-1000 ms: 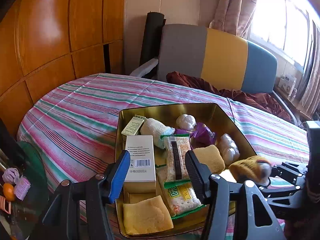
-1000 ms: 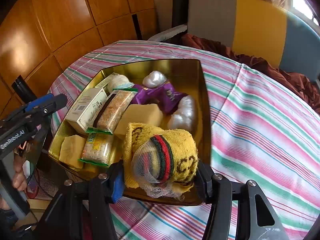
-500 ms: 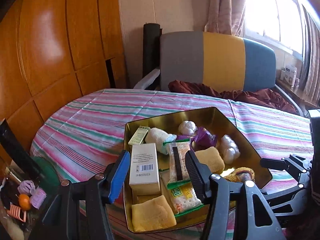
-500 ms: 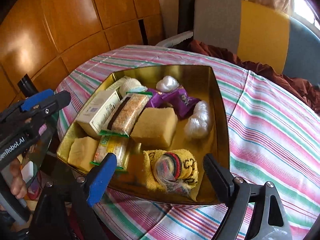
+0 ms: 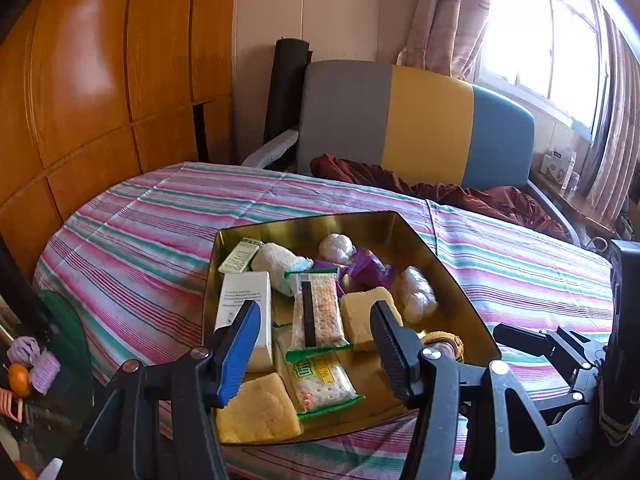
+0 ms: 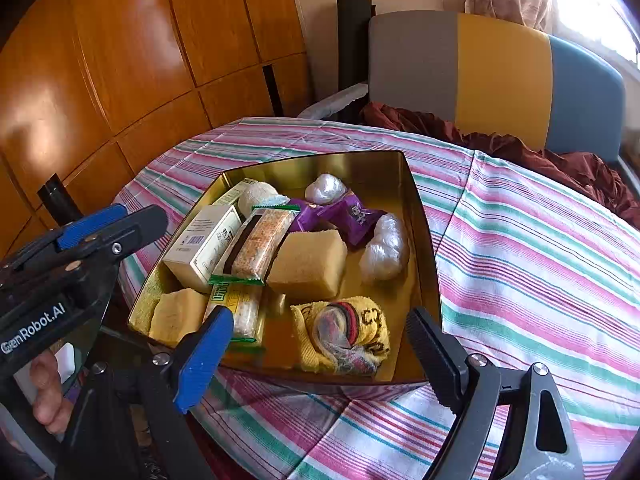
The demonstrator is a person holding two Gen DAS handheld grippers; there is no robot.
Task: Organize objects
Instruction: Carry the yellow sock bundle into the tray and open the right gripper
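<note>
A: State the contents of the gold tin (image 6: 424, 248).

B: Left side: white carton (image 6: 202, 246) with a wrapped cereal bar (image 6: 256, 248) leaning on it, a cracker pack (image 6: 236, 308) and a small sponge (image 6: 176, 316) at the near corner. Centre: large yellow sponge (image 6: 308, 264). Far end: gauze roll (image 6: 256, 196), white wrapped ball (image 6: 325, 189), purple packets (image 6: 348, 216). Right wall: clear plastic bundle (image 6: 384, 248). Near right corner: yellow rolled cloth (image 6: 348, 336), lying on the tin floor.

A: Gripper condition?

B: Right gripper (image 6: 320, 356): jaws have just been opening, now wide, nothing between the pads; the yellow rolled cloth lies just beyond them, apart. Left gripper (image 5: 316, 336): fingers about half spread, empty, above the tin's near left part.

A: Edges and clearance?

B: The tin sits near the front edge of the striped tablecloth (image 6: 520, 240). The cloth is bare to the right and behind the tin. A chair (image 6: 500, 76) stands behind the table, wood panelling (image 6: 120, 60) at left.
</note>
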